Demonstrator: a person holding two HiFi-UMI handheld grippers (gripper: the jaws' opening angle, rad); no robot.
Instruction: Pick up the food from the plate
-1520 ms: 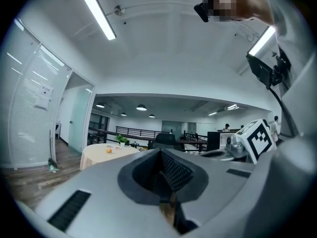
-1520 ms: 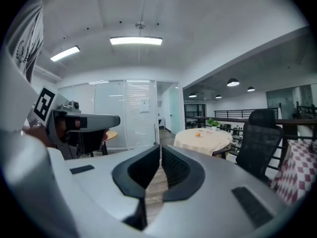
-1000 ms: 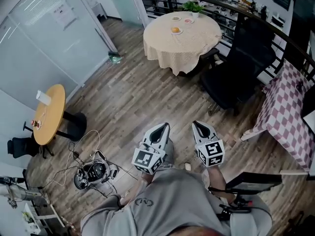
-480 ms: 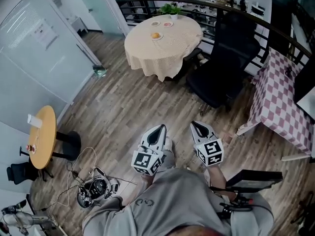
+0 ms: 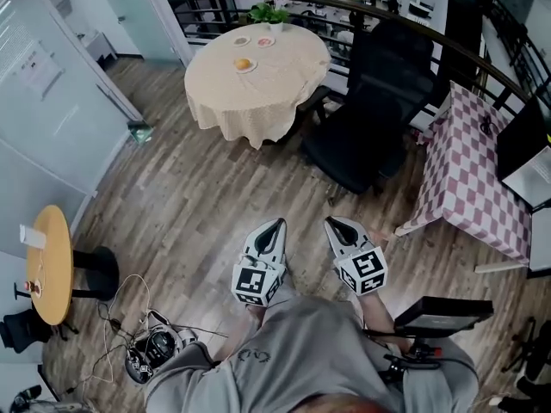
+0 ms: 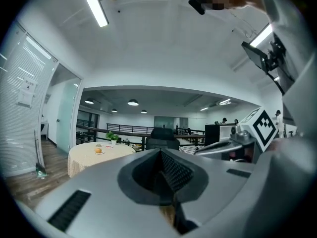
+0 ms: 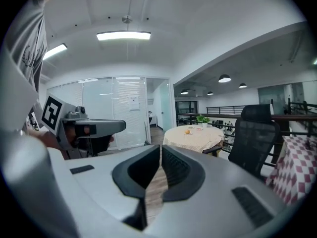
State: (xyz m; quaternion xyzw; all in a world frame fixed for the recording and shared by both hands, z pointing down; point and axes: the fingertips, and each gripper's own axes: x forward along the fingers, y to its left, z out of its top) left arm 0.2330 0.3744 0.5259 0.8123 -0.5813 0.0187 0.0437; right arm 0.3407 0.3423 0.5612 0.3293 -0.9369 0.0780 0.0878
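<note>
Left gripper (image 5: 276, 225) and right gripper (image 5: 332, 224) are held closed, empty; the food (image 5: 243, 63) is set on a far round table (image 5: 271, 93), flanked by a black chair (image 5: 372, 101).

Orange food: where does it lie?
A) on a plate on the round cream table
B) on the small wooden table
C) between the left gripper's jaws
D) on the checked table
A: the orange food sits on a plate on the round cream table.
</note>
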